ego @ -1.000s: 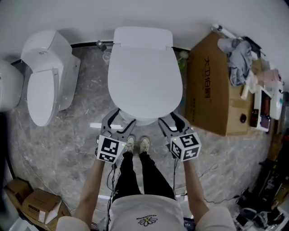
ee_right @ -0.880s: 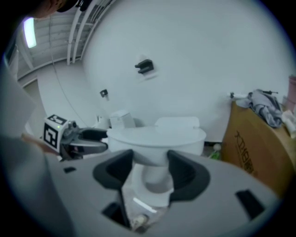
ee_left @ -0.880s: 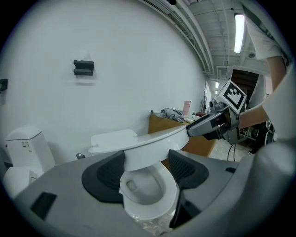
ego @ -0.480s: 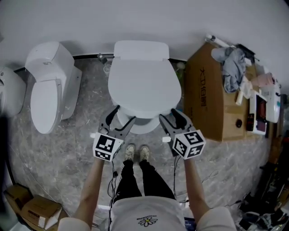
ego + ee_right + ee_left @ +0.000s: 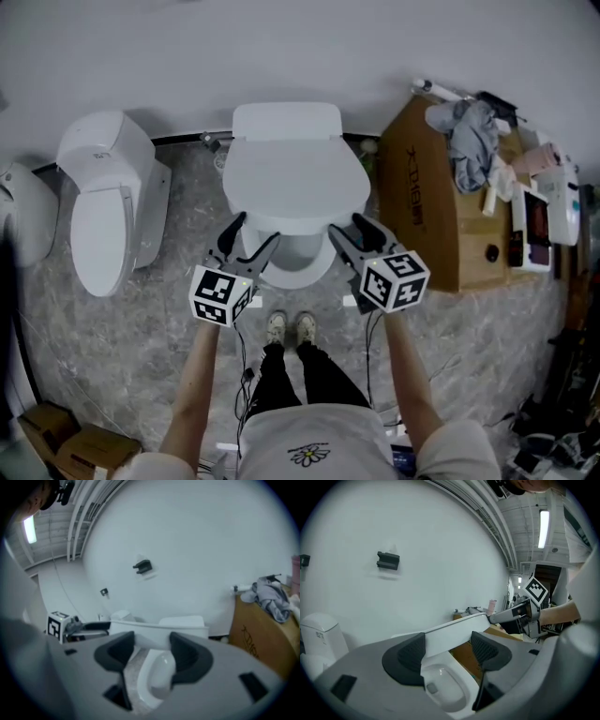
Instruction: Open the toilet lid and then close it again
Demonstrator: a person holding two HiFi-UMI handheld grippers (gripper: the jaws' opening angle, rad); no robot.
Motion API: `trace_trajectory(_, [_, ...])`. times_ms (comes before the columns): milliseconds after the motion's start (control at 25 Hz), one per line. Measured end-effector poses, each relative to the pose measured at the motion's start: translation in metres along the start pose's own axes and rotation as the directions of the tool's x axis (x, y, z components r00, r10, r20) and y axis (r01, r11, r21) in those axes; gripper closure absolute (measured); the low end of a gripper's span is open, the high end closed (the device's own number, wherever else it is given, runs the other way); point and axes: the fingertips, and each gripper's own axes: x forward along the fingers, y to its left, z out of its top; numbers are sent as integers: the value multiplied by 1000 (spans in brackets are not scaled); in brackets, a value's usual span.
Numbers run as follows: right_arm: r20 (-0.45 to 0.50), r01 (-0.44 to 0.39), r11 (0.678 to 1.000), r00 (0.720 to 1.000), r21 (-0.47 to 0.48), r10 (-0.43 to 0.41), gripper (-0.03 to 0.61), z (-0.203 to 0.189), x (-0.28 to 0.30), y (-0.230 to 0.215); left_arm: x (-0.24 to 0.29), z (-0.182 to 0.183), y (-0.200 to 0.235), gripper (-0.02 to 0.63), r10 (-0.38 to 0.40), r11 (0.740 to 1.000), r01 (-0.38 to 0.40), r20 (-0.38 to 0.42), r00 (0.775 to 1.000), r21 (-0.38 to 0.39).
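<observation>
The left tool (image 5: 251, 234) and right tool (image 5: 351, 231) stand unclenched, each with the front edge of the part-raised toilet lid (image 5: 295, 178) between its jaws.

White wall (image 5: 281, 47), gray marble floor (image 5: 131, 347), cardboard box (image 5: 422, 206) rt.

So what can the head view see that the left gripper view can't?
Only the head view shows the person's shoes and the marker cube on the left hand-held gripper. Only the left gripper view shows a black wall fitting and a ceiling strip light. Both show the partly raised toilet lid, the right hand-held gripper and the cardboard box.
</observation>
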Motion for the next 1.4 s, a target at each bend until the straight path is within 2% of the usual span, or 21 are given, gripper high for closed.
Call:
trace_trajectory(280, [21, 3, 1000, 1000, 18, -3, 313, 29, 4, -5, 10, 26, 9, 293, -20, 1000, 20, 7, 1000, -12])
trace_trajectory(600, [98, 9, 999, 995, 49, -14, 313, 80, 18, -12, 29, 68, 31, 293, -19, 1000, 20, 64, 998, -16])
trace_trajectory(680, [115, 9, 998, 993, 59, -16, 313, 94, 23, -14, 36, 78, 38, 293, -15, 999, 13, 58, 998, 32])
trace_trajectory(800, [138, 8, 998, 990, 68, -17, 314, 116, 31, -19, 48, 90, 46, 293, 1, 987, -6, 35, 999, 158])
trace_trajectory(920, [177, -1, 997, 984, 78, -13, 314, 138, 39, -24, 57, 107, 56, 295, -4, 988, -5, 56, 998, 157])
trace_trajectory(1120, [227, -16, 996, 974, 92, -5, 314, 175, 56, -34, 79, 134, 78, 295, 38, 985, -52, 84, 996, 166])
trace_trajectory(1400, [230, -56, 996, 972, 73, 38, 322, 229, 89, -55, 119, 173, 111, 295, 131, 976, -146, 100, 986, 163])
